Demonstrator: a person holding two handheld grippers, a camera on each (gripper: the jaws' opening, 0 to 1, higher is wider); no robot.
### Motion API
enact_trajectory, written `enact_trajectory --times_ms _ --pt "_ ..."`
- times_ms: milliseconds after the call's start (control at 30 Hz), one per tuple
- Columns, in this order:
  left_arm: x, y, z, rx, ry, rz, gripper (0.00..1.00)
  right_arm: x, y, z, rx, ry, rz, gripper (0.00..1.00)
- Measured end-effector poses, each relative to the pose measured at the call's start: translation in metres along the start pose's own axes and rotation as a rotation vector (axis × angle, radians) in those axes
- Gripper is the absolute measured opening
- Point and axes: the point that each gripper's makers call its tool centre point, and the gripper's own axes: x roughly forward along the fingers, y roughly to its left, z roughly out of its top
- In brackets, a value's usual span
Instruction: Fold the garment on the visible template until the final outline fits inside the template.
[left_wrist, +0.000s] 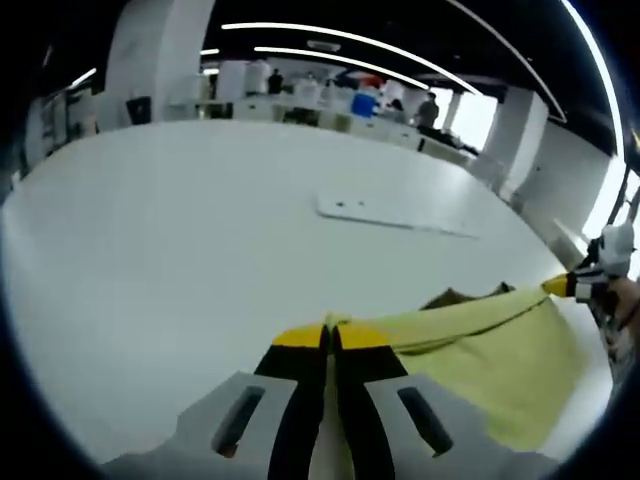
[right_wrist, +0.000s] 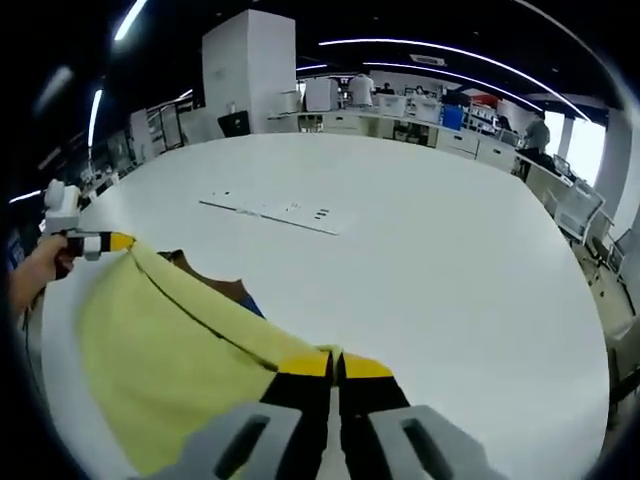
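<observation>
A yellow garment (left_wrist: 480, 345) hangs stretched between the two grippers over a white table (left_wrist: 200, 230). My left gripper (left_wrist: 330, 338) is shut on one corner of its top edge. In the same view the right gripper (left_wrist: 575, 285) holds the far corner at the right, a hand behind it. In the right gripper view the garment (right_wrist: 160, 350) spreads to the left, and my right gripper (right_wrist: 337, 362) is shut on its near corner. The left gripper (right_wrist: 95, 242) pinches the far corner there. A flat white template (left_wrist: 385, 212) lies on the table beyond; it also shows as the template (right_wrist: 275, 212).
A brown and blue piece of cloth (right_wrist: 225, 290) peeks out behind the garment's edge. Desks, pillars and people (left_wrist: 428, 108) stand at the far side of the room. The table's edge curves close to the right gripper (right_wrist: 590, 330).
</observation>
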Motion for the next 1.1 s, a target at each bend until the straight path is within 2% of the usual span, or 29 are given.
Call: enact_trajectory --times_ms 167,333,500,533,600,633,733,800,967,1100 --pt "0.000 -0.002 -0.005 0.060 0.019 -0.004 0.00 0.006 0.002 -0.005 -0.004 0.017 0.005 0.00" --pt "0.000 0.000 -0.006 0.076 0.022 -0.031 0.01 0.006 0.002 -0.006 0.018 0.025 0.011 0.00" --pt "-0.003 -0.003 0.003 0.115 -0.003 -0.078 0.05 0.000 -0.001 -0.004 0.020 0.022 0.016 0.12" --pt "-0.005 -0.007 0.008 0.149 -0.018 -0.103 0.09 -0.002 0.000 0.000 0.027 -0.001 0.030 0.18" --pt "-0.006 -0.009 0.013 0.195 -0.038 -0.132 0.18 -0.006 0.004 0.004 0.042 -0.022 0.059 0.24" --pt "-0.007 -0.010 0.014 0.206 -0.042 -0.143 0.21 -0.009 0.006 0.004 0.016 -0.025 0.072 0.25" --pt "-0.011 -0.022 0.014 0.325 -0.040 -0.237 0.27 -0.008 0.000 0.002 -0.072 -0.018 0.079 0.30" --pt "-0.015 -0.027 0.008 0.400 -0.028 -0.258 0.29 -0.009 0.004 0.000 -0.115 -0.013 0.090 0.30" --pt "-0.012 -0.023 -0.010 0.558 0.033 -0.246 0.30 -0.005 0.009 -0.005 -0.184 0.004 0.109 0.30" --pt "-0.001 -0.021 -0.011 0.528 0.035 -0.235 0.29 0.000 0.010 -0.007 -0.215 0.014 0.103 0.30"
